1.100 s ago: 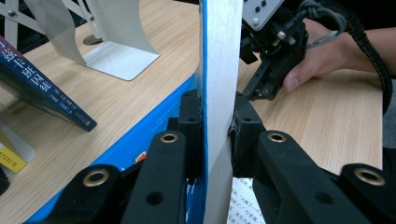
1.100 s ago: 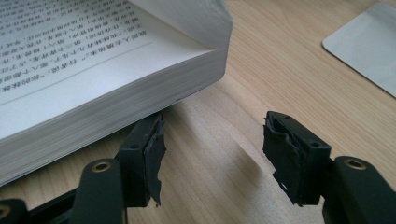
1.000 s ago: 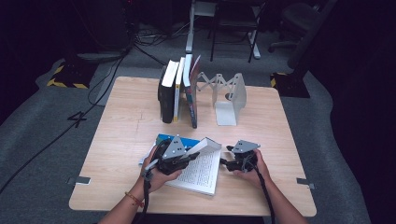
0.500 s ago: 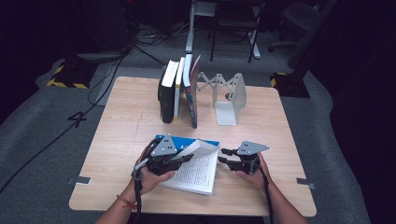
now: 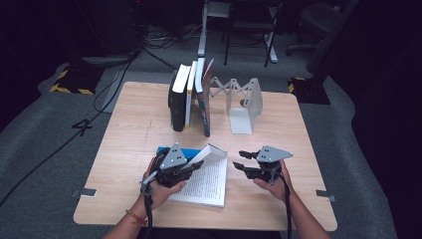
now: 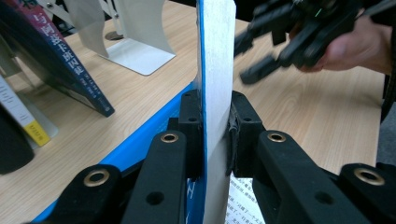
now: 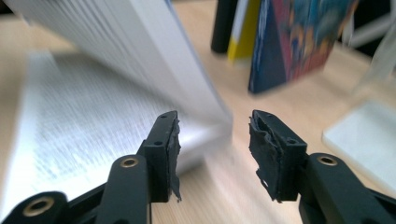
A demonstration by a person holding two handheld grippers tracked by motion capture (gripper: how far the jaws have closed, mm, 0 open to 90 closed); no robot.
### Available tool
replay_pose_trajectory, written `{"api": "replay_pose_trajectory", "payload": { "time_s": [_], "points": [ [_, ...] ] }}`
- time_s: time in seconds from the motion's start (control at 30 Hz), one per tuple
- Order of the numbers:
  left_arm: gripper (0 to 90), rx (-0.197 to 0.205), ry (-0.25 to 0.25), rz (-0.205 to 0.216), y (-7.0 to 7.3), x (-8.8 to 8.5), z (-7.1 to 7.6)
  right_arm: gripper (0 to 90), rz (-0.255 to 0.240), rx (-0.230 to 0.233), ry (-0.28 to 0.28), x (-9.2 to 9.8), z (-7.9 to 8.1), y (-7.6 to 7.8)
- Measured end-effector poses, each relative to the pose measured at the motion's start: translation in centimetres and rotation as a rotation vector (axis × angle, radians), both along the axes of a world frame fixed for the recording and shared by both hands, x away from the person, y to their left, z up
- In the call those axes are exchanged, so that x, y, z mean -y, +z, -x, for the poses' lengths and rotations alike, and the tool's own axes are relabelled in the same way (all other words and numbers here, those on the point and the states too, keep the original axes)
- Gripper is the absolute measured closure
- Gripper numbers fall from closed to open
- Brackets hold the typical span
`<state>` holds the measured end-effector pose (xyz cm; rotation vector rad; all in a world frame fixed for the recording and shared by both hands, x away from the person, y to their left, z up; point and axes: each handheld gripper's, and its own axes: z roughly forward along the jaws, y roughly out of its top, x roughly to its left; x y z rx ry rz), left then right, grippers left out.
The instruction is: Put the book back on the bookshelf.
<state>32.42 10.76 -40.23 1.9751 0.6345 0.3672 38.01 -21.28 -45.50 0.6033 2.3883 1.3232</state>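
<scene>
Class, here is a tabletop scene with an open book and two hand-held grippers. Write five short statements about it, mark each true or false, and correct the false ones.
1. The left gripper is clamped on a lifted stack of pages of the open book. True.
2. The right gripper holds a page between its jaws. False: its jaws stand apart with nothing between them, just beside the book's edge.
3. Several books stand upright at the far side of the table. True.
4. The white bookend lies on top of the open book. False: it stands on the table beside the upright books, apart from the open book.
5. The open book is closed flat. False: it lies open, printed pages showing.
</scene>
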Motion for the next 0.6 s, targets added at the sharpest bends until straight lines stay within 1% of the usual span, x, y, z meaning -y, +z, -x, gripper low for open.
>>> {"api": "replay_pose_trajectory", "payload": {
  "time_s": [0.03,0.13,0.17,0.23,0.27,0.37,0.47,0.57,0.6],
  "points": [
    [78.7,0.002,-0.002,0.003,0.0,0.0,0.0,48.5,0.029,-0.010,-0.003,-0.2,-0.3,-0.8],
    [78.7,0.001,-0.003,0.009,0.0,-0.1,0.0,46.7,0.085,-0.040,0.002,-0.7,-0.7,-2.5],
    [78.7,0.000,-0.007,0.011,0.0,-0.2,0.0,46.4,0.117,-0.042,-0.001,-1.0,-1.0,-3.2],
    [78.7,-0.001,-0.008,0.015,0.0,-0.2,-0.1,46.0,0.114,-0.065,-0.005,-1.3,-1.3,-3.9],
    [78.7,0.000,-0.011,0.015,0.0,-0.2,0.0,45.5,0.121,-0.070,-0.003,-1.5,-1.4,-4.0],
    [78.6,0.006,-0.016,0.017,0.0,-0.2,0.0,44.7,0.144,-0.068,-0.003,-2.2,-1.6,-4.5],
    [78.6,0.003,-0.022,0.021,0.0,-0.3,0.0,44.2,0.155,-0.066,-0.009,-2.6,-1.8,-4.7],
    [78.6,0.000,-0.029,0.016,-0.1,-0.2,0.0,43.8,0.152,-0.067,-0.007,-2.8,-1.9,-4.7],
    [78.6,-0.013,-0.036,0.011,-0.1,-0.1,-0.1,44.7,0.154,-0.062,-0.007,-3.0,-1.9,-4.8]
  ]
}}
